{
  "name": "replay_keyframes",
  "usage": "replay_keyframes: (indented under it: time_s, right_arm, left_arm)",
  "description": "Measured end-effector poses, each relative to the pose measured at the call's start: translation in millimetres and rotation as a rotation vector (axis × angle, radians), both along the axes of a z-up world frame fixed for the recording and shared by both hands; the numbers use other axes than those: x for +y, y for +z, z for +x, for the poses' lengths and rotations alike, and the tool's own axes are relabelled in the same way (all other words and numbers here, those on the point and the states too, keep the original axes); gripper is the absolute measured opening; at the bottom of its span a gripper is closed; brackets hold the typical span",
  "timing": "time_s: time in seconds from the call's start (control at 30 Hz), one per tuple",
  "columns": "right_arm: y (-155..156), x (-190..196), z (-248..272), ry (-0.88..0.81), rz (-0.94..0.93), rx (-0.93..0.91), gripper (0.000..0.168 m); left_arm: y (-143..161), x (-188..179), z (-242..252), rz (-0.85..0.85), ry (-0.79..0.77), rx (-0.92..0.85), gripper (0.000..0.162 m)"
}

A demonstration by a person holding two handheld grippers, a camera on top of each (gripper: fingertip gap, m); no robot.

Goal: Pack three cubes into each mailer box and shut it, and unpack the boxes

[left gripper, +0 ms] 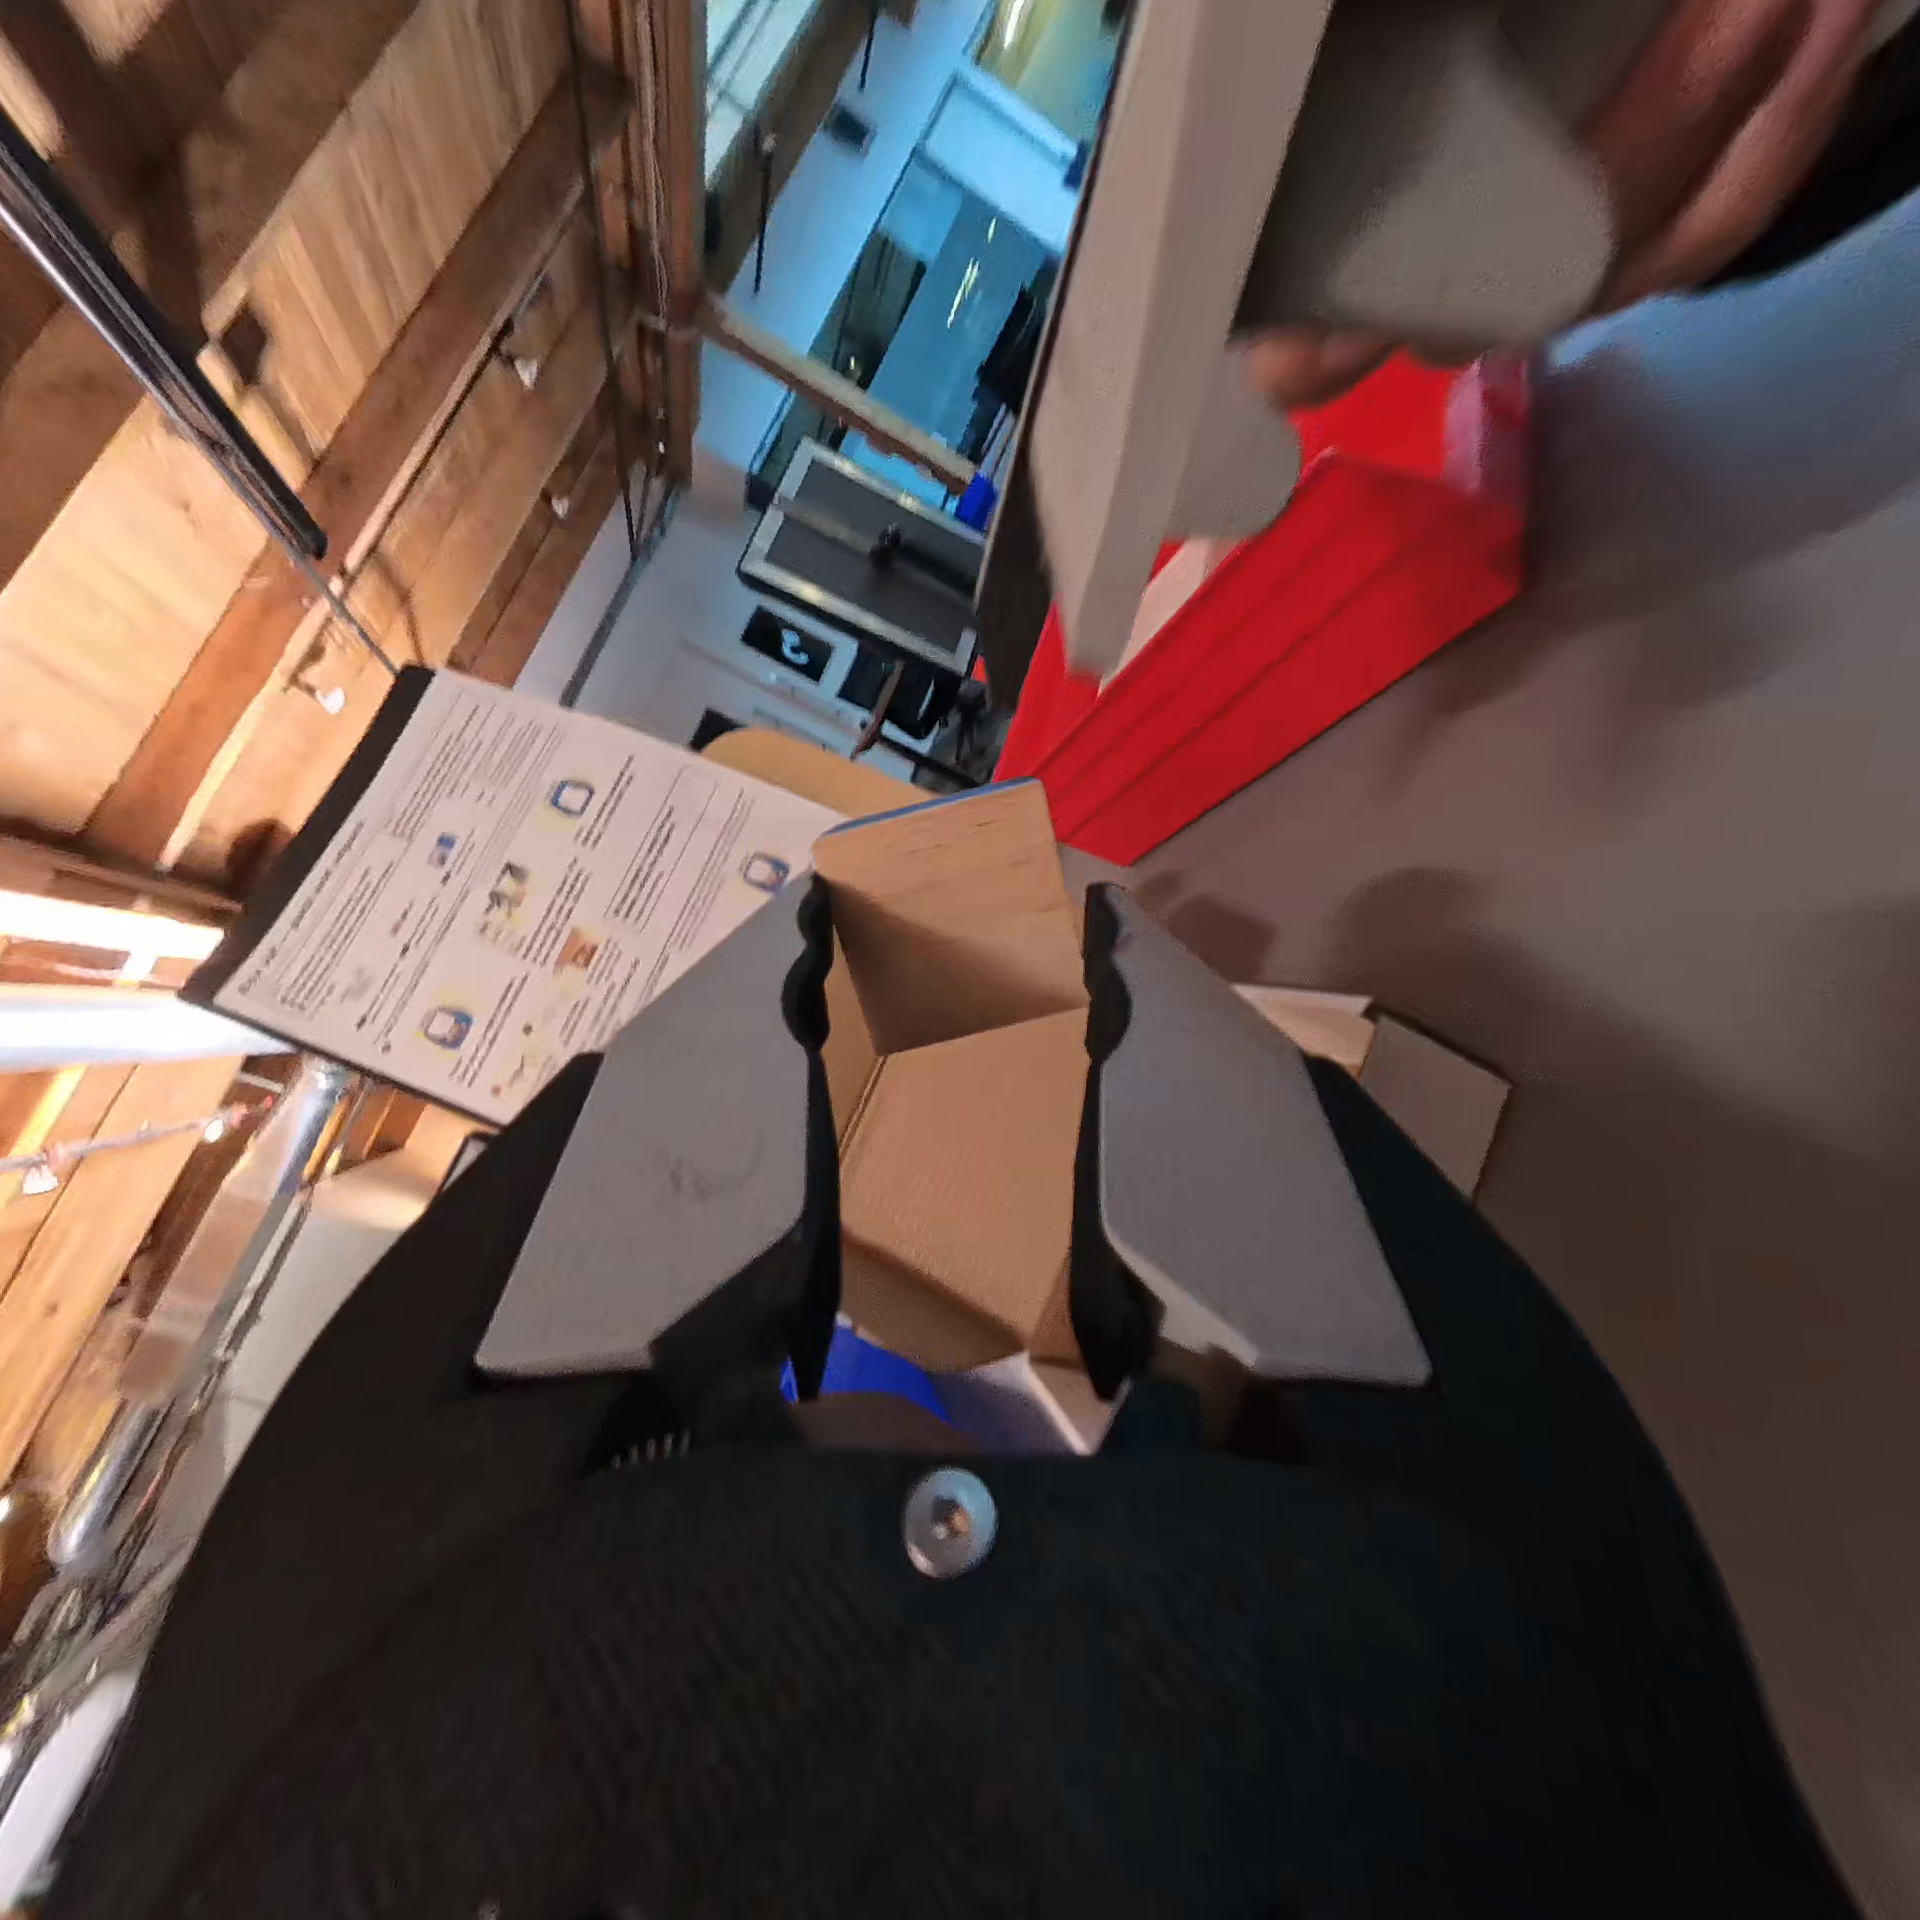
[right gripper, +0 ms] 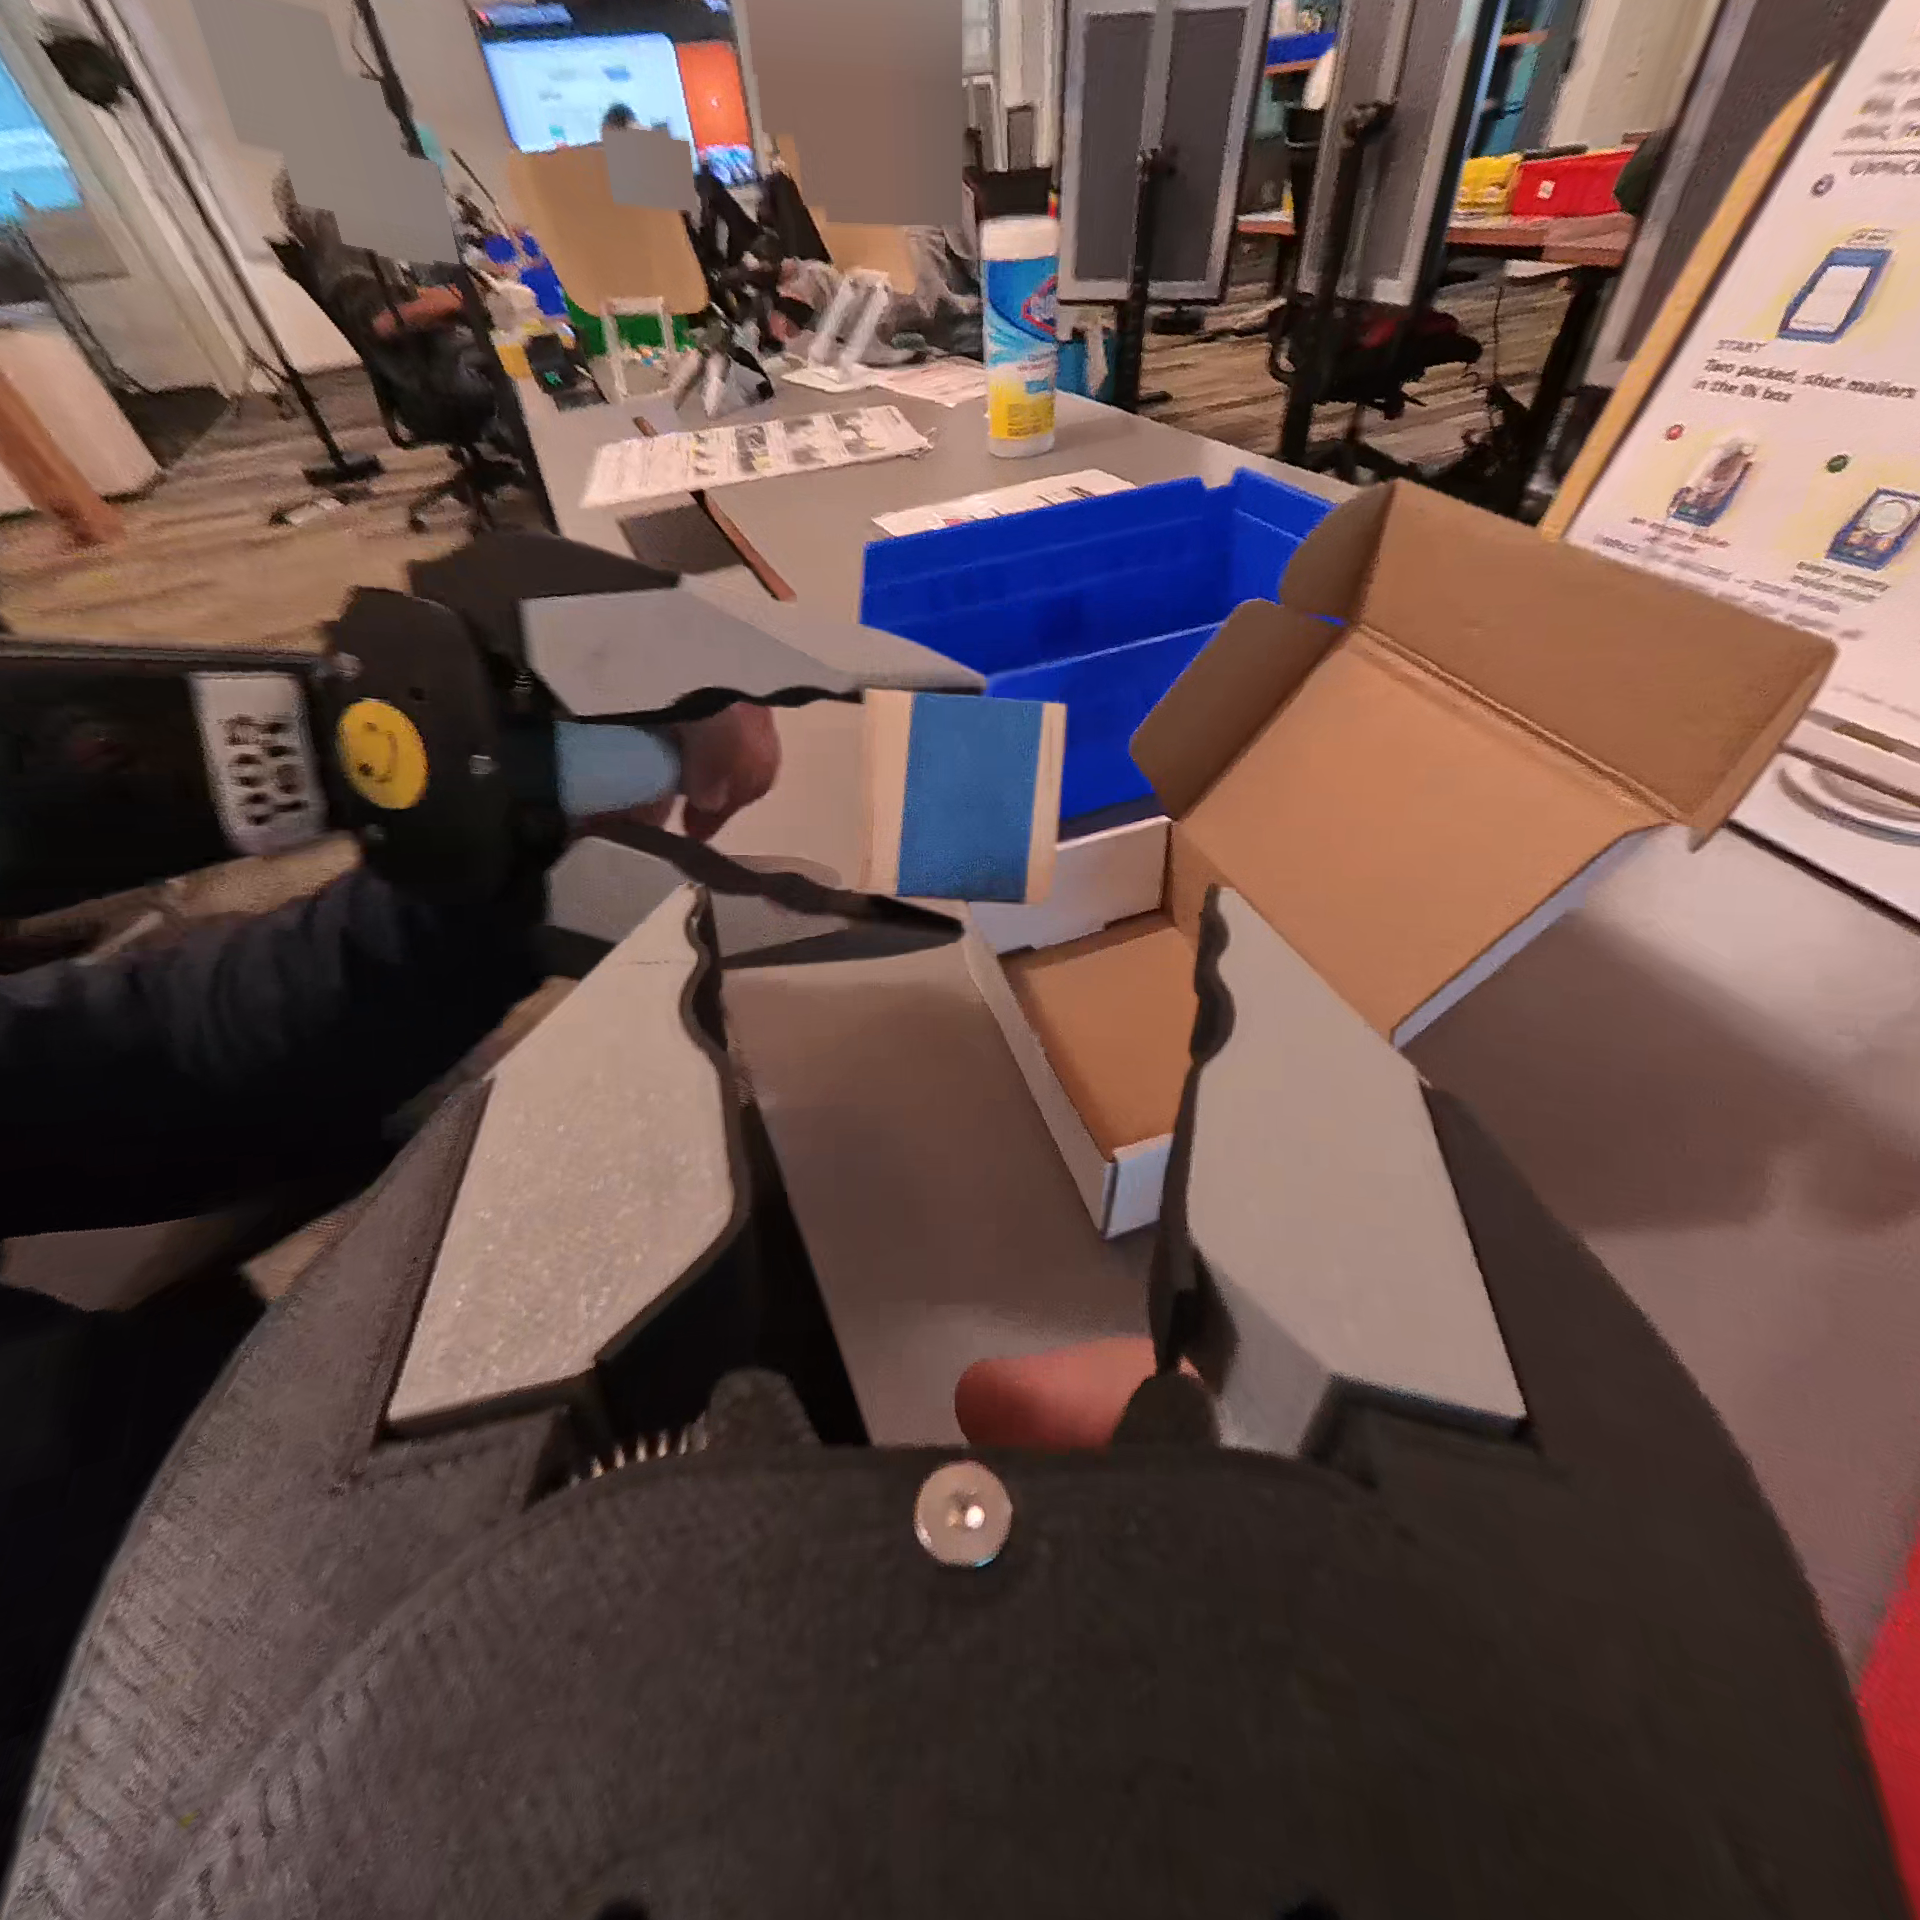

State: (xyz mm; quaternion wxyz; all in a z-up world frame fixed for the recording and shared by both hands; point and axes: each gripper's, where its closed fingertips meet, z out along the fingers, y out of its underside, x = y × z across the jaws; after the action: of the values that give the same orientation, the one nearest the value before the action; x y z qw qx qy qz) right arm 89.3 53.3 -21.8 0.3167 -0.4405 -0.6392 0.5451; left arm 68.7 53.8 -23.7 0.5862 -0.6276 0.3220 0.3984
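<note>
1. Right wrist view gives you the clearest picture: your left gripper (right gripper: 961, 805) is clamped on a blue-faced wooden cube (right gripper: 961, 795), holding it in the air just short of the open mailer box (right gripper: 1351, 831).
2. Your right gripper (right gripper: 956, 945) is spread wide with nothing in it, hanging over the grey table (right gripper: 1662, 1091) beside the box tray, probably so it's free to steady it.
3. The lid stands tilted back, so the tray's clear for a drop.
4. The blue bin (right gripper: 1039, 592) sits right behind.

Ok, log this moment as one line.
left gripper: shut on blue-faced wooden cube, held above table | right gripper: open, empty | open white cardboard mailer box: no cubes visible inside | blue plastic bin: behind box
</note>
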Motion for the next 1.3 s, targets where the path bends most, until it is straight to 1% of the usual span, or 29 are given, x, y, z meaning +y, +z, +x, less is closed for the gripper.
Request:
replay_keyframes:
  time_s: [0.07,0.1,0.13,0.17,0.27,0.33,0.4,0.43,0.47,0.5,0.57,0.67,0.77,0.83,0.87,0.93,1.0,1.1,1.2,1.27,1.3]
  right_arm:
    - [-11,0,-11,-0.039,0.056,-0.022,0.086]
    - [-16,-3,-15,-0.039,0.066,-0.032,0.081]
    - [-19,-8,-19,-0.023,0.065,-0.044,0.065]
    - [-20,-15,-21,0.007,0.067,-0.054,0.045]
    - [-20,-21,-33,0.001,0.134,-0.072,0.044]
    - [-14,-22,-45,-0.017,0.195,-0.066,0.043]
    - [-3,-14,-61,-0.072,0.256,-0.049,0.043]
    - [1,-7,-71,-0.099,0.284,-0.049,0.043]
    - [-2,-3,-81,-0.103,0.309,-0.074,0.043]
    - [-10,-3,-90,-0.079,0.328,-0.127,0.043]
    - [-34,-5,-110,-0.024,0.364,-0.234,0.043]
    - [-82,-6,-135,0.019,0.483,-0.4,0.044]
    - [-127,-3,-148,0.05,0.605,-0.543,0.044]
    - [-149,0,-151,0.064,0.668,-0.602,0.044]
    - [-155,4,-152,0.045,0.689,-0.617,0.043]
    - [-153,9,-153,0.001,0.688,-0.59,0.046]
    - [-139,7,-147,-0.009,0.615,-0.538,0.058]
    - [-117,4,-129,-0.008,0.467,-0.46,0.058]
    - [-103,-4,-100,0.058,0.33,-0.402,0.057]
    - [-97,-6,-80,0.09,0.268,-0.364,0.056]
    - [-94,-5,-71,0.099,0.245,-0.348,0.056]
  left_arm:
    - [0,0,9,0.015,-0.039,0.021,0.046]
    - [-4,0,13,-0.002,-0.066,0.023,0.046]
    - [-8,0,17,-0.026,-0.087,0.027,0.046]
    - [-12,0,17,-0.045,-0.092,0.041,0.046]
    - [-12,-6,6,-0.051,-0.06,0.056,0.045]
    - [-7,-14,-4,-0.027,-0.053,0.022,0.042]
    - [3,-28,-24,-0.002,-0.03,-0.067,0.04]
    - [12,-37,-39,0.024,-0.007,-0.138,0.026]
    - [20,-47,-54,0.051,0.013,-0.21,0.009]
    - [28,-57,-73,0.087,0.059,-0.276,0.0]
    - [40,-77,-124,0.176,0.26,-0.421,0.0]
    - [21,-100,-179,0.14,0.49,-0.714,0.0]
    - [-3,-111,-203,0.107,0.559,-0.941,0.0]
    - [-17,-116,-214,0.078,0.597,-0.991,0.0]
    - [-22,-121,-223,0.088,0.641,-0.997,0.0]
    - [-34,-133,-242,0.092,0.743,-0.999,0.0]
    - [-46,-145,-255,0.074,0.808,-1.001,0.0]
    - [-59,-161,-270,0.055,0.874,-1.015,0.002]
    - [-71,-175,-283,0.024,0.927,-1.023,0.016]
    - [-78,-178,-285,0.007,0.915,-1.067,0.027]
    - [-79,-176,-285,0.002,0.902,-1.094,0.027]
